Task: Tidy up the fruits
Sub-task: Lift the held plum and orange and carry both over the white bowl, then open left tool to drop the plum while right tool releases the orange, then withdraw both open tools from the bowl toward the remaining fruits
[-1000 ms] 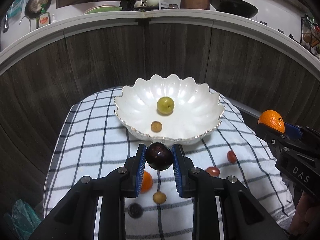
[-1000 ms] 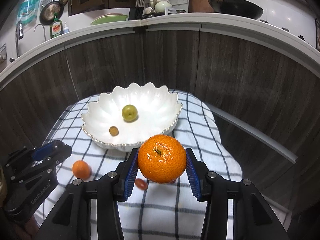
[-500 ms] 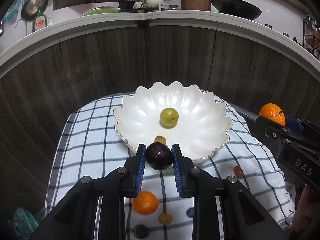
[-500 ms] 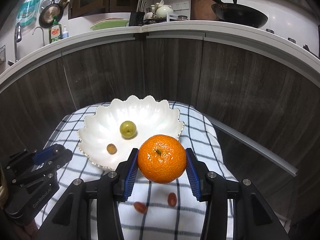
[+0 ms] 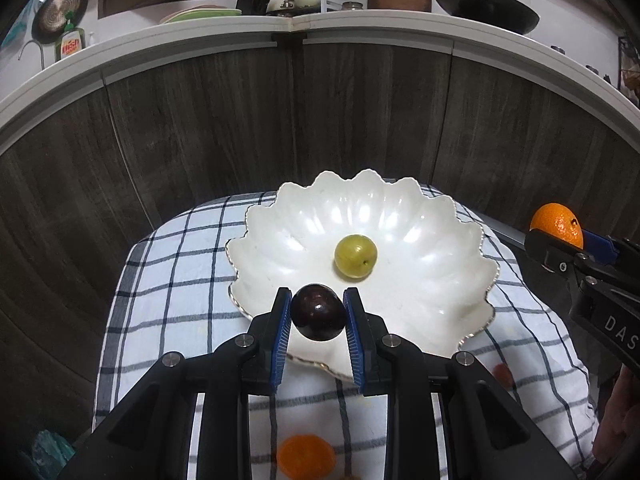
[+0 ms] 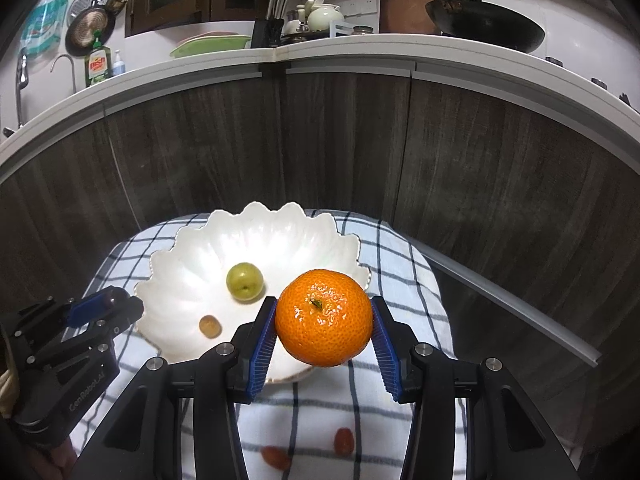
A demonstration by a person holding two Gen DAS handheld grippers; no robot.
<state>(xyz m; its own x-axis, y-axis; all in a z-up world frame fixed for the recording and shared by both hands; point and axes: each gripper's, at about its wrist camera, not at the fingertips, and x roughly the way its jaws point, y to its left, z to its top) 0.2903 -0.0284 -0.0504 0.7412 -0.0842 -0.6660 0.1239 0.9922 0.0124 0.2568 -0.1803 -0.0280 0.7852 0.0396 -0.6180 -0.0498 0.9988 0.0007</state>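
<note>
One checked cloth before dark wood cabinets, white counter.

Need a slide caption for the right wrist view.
Right gripper carries a dimpled orange mandarin toward the scalloped white bowl.

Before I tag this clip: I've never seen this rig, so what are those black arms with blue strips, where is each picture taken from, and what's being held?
No robot here: a person holds a two-finger claw in each hand, with a camera on each looking along its fingers. In the left view, the left claw is shut on a dark plum. In the right view, the right claw is shut on a mandarin. Each claw shows at the edge of the other's picture. Ahead sits a white scalloped bowl on a checked cloth, holding a green fruit and a small brownish one. Another mandarin and two small red fruits lie on the cloth.
</note>
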